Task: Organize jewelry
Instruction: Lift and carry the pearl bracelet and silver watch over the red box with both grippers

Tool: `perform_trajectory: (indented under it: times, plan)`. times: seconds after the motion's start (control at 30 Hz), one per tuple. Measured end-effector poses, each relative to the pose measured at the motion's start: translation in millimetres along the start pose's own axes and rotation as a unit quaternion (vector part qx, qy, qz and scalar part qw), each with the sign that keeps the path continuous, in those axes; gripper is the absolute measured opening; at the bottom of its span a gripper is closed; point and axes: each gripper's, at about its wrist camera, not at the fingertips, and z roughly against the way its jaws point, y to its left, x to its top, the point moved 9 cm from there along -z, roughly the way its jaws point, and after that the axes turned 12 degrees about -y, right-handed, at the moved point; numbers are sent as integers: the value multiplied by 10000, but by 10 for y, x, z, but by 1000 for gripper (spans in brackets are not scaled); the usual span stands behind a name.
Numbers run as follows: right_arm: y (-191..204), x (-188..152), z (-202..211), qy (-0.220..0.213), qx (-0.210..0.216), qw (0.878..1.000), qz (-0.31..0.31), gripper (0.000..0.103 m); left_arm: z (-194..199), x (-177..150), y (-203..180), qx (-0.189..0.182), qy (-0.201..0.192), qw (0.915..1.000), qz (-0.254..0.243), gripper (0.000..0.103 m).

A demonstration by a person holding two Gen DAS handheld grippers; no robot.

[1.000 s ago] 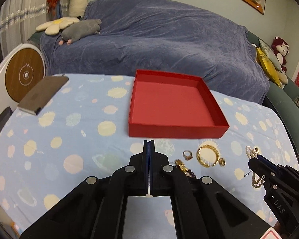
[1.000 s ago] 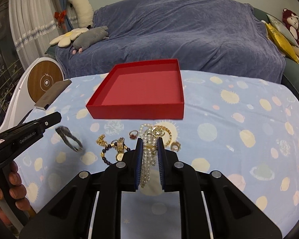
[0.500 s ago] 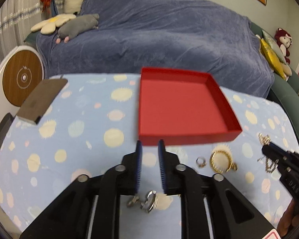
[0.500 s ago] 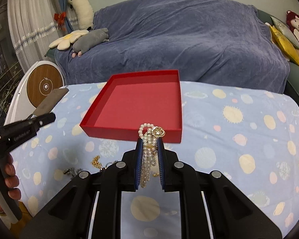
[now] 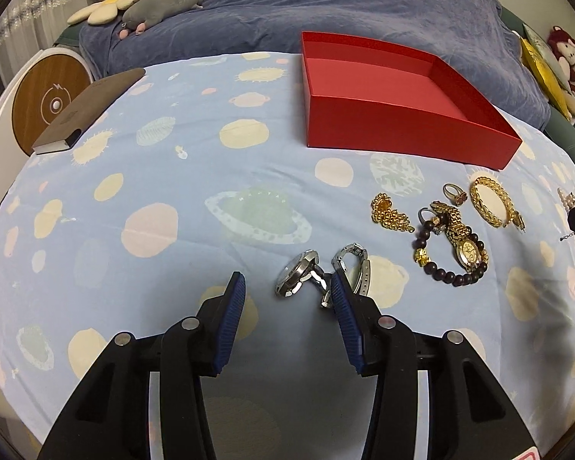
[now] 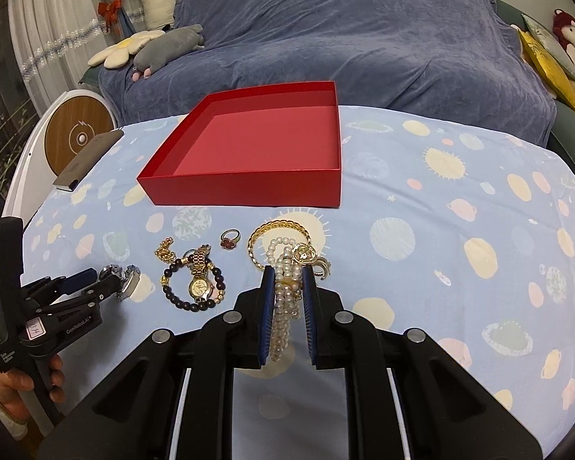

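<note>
1. Since half a second ago the left tongs (image 5: 287,291) have spread wide and dropped low over the desk (image 5: 165,176), and the right tongs (image 6: 286,276) have come back from above the red box (image 6: 249,184) to hover over the jewelry.
2. Left tongs are released; a silver watch (image 5: 306,274) lies on the cloth between the pads, its band beside the right-hand pad, whether touching I cannot tell.
3. Right tongs are clenched on a pearl strand (image 6: 283,299) with a gold charm on top.
4. Pearls should be light, limp and slippery; they will swing, so gripping the bunched loops seems best.
5. I judge the watch heavier and stiff at the case, floppy at the band; the case is the better hold.
6. Nearby lie a gold watch (image 5: 465,247), a dark bead bracelet (image 5: 441,268), a gold chain bracelet (image 5: 490,203), a gold cluster (image 5: 389,212) and a ring (image 5: 454,193), crowded enough to snag.
7. A notebook (image 5: 92,109) sits well apart; the box looks empty.
</note>
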Motion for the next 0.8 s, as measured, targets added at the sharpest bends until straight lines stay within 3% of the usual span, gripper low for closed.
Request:
perform_trajectory:
  times: [0.17, 0.3, 0.33, 0.8]
  plan:
    - [97, -5, -33, 2, 41, 9999, 123, 14, -54, 24, -30, -76, -72, 9999, -5, 30]
    - [169, -36, -73, 61, 103, 9998, 160, 14, -84, 70, -43, -219, -106, 9997, 98, 25]
    - [185, -39, -81, 70, 120, 9998, 172, 14, -91, 83, -51, -282, -106, 9995, 131, 18]
    - [313, 25, -89, 11, 221, 9994, 254, 14, 82, 214, -256, -735, -255, 9969, 147, 16]
